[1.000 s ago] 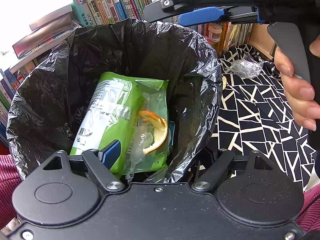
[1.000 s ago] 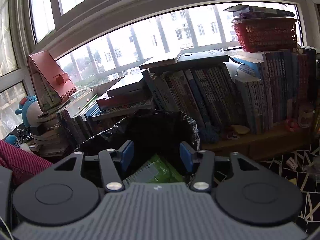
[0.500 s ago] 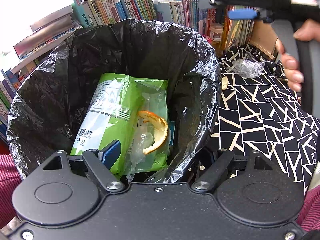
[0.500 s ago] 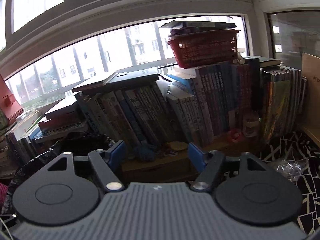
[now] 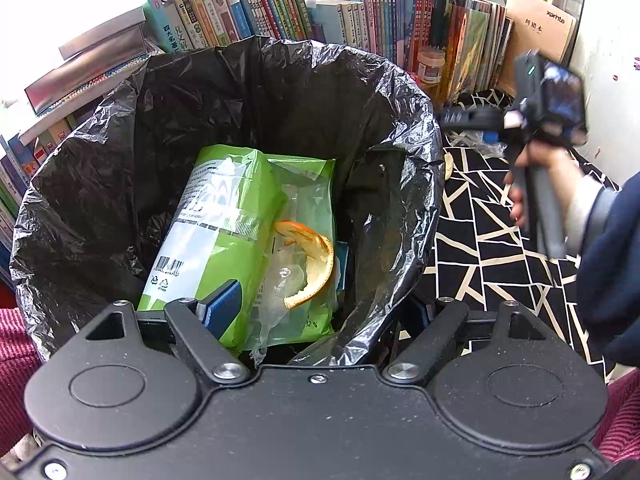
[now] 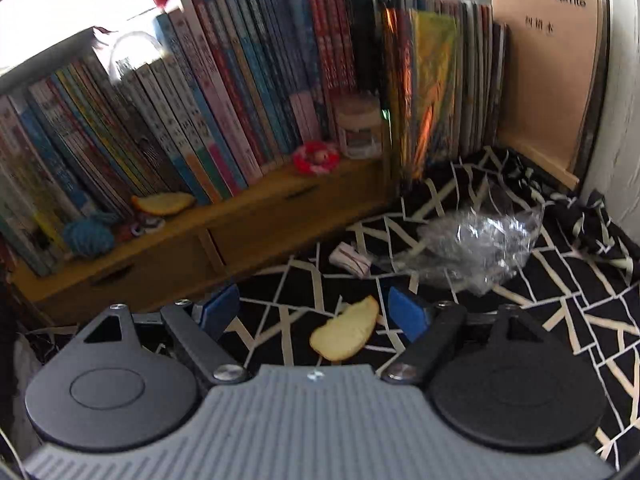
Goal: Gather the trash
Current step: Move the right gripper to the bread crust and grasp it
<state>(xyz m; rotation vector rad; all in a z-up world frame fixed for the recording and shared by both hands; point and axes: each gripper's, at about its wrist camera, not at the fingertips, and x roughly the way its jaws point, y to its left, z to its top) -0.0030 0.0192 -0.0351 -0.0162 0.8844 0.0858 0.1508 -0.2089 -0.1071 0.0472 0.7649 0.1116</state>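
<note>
1. The peel (image 6: 346, 334) lies on the patterned cloth (image 6: 560, 300), at 6 o'clock in the right wrist view, between the right claw (image 6: 316, 308) fingers.
2. Its long axis runs from 7 to 1 o'clock.
3. The right claw is opening, empty, and nearer.
4. The left claw (image 5: 320, 312) straddles the bin (image 5: 420, 128) rim, apparently gripping it.

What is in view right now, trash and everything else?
Black-lined trash bin: one, left of patterned cloth.
Green snack bag: one, inside bin.
Orange peel strip: one, on the bag.
Pale peel piece: one, yellowish, on black-and-cream cloth.
Crumpled clear plastic: one, on cloth, farther back.
Small striped wrapper: one, beside the plastic.
Books: many, along wooden shelf.
Left gripper: straddling bin rim.
Right gripper: jaws opening over the pale peel.
</note>
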